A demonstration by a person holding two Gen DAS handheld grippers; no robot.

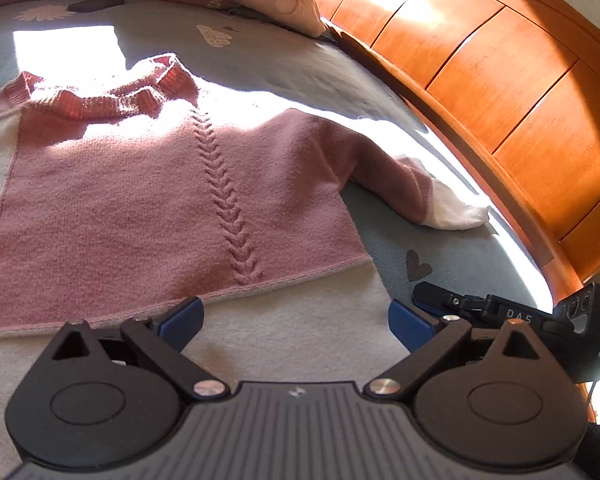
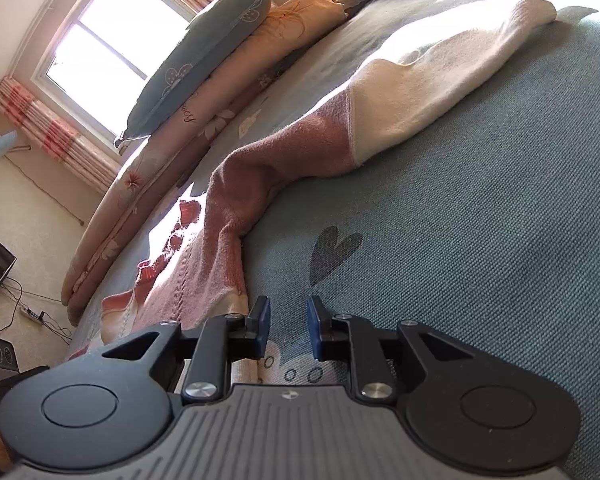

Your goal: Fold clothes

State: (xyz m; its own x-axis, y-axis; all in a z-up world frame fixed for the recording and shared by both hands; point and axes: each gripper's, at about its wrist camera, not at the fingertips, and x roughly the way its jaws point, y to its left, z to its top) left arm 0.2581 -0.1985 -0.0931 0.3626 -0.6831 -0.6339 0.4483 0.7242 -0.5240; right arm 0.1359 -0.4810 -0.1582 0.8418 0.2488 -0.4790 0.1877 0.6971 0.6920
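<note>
Now the pink sweater [image 1: 140, 184] lies flat on the bed [image 2: 480, 240], left gripper [image 1: 296, 322] fingers wide apart and empty, right gripper [image 2: 287, 326] fingers slightly parted, empty.

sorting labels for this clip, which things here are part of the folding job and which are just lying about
Part of the job:
- pink knitted sweater with white sleeve ends, spread flat on the bed
- left gripper, open
- right gripper, open, empty

Just lying about:
- blue flowered pillow
- orange wooden headboard
- striped pink curtains
</note>
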